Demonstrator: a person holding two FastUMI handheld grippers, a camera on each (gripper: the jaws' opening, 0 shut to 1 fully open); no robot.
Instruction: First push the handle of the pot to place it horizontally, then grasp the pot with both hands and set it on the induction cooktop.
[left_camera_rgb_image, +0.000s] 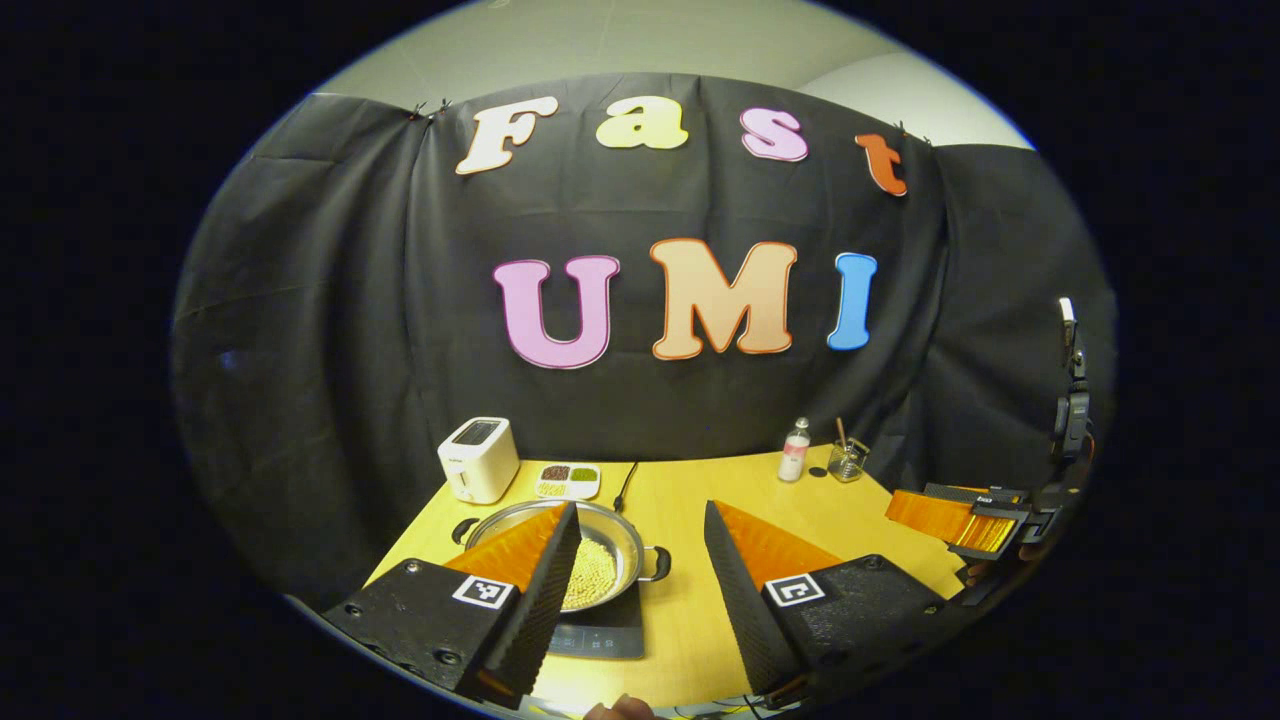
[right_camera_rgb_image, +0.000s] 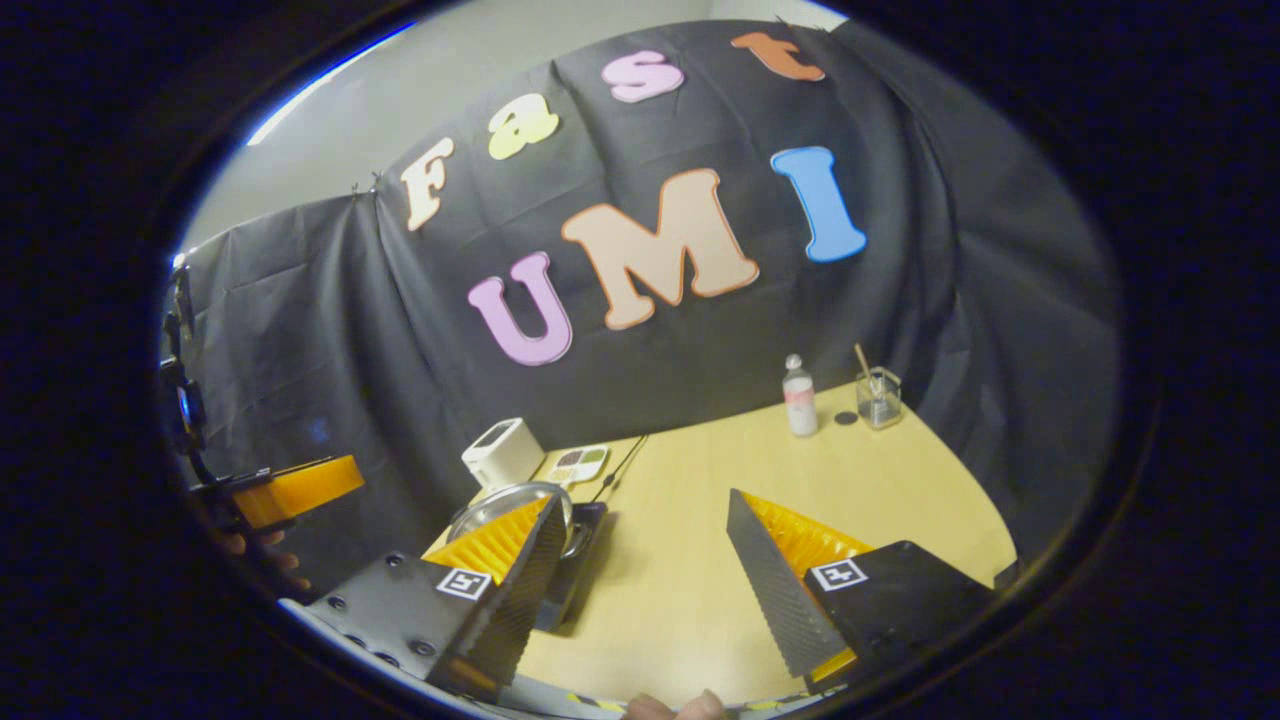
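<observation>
No readable text

Each of the fingers (left_camera_rgb_image: 525, 560) carries a square black-and-white marker, a coded pattern without letters; the bottle (right_camera_rgb_image: 799, 396) on the tabletop (right_camera_rgb_image: 900, 470) wears a pale label, and the cooktop (left_camera_rgb_image: 600, 635) shows faint panel marks, both too small to read.

A: What encloses the booth?
B: A black cloth wall (left_camera_rgb_image: 400, 300), creased and hung in folds, clipped along its top edge. Above it lies a pale plain wall (left_camera_rgb_image: 620, 45).

A: And the furniture?
B: A light wooden table (left_camera_rgb_image: 720, 490) stands against the cloth; its top is smooth and yellowish.

A: The lighting?
B: Dim and even, with a soft sheen across the tabletop in the right gripper view.
</observation>
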